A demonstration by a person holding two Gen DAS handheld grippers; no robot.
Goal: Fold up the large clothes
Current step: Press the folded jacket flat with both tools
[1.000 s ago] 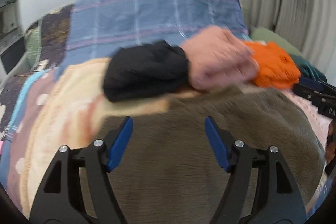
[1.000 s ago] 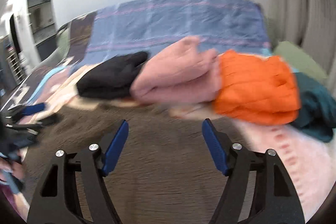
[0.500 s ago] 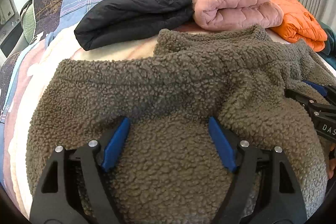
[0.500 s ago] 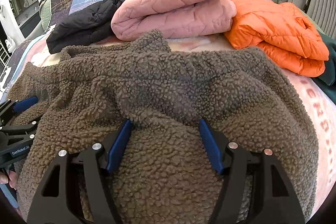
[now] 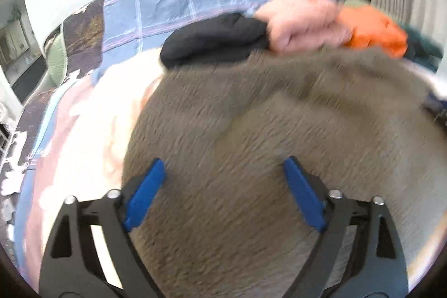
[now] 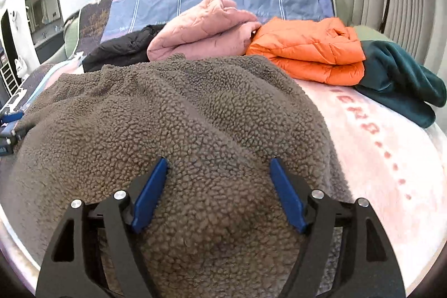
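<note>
A brown fleece (image 6: 178, 113) lay spread across the bed (image 6: 391, 152), in front of folded jackets (image 6: 307, 52). Both the left tool (image 5: 223, 180) and the right tool (image 6: 219, 178) stood wide apart over the fleece, gripping nothing.

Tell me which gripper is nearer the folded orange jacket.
Right. The right gripper hangs open over the brown fleece, with the orange jacket ahead and to its right. The left gripper is over the fleece's far left side, farther away.

Bed (image 6: 391, 158): grey fleece (image 6: 181, 116) spread; four folded garments (image 6: 307, 52) behind.
</note>
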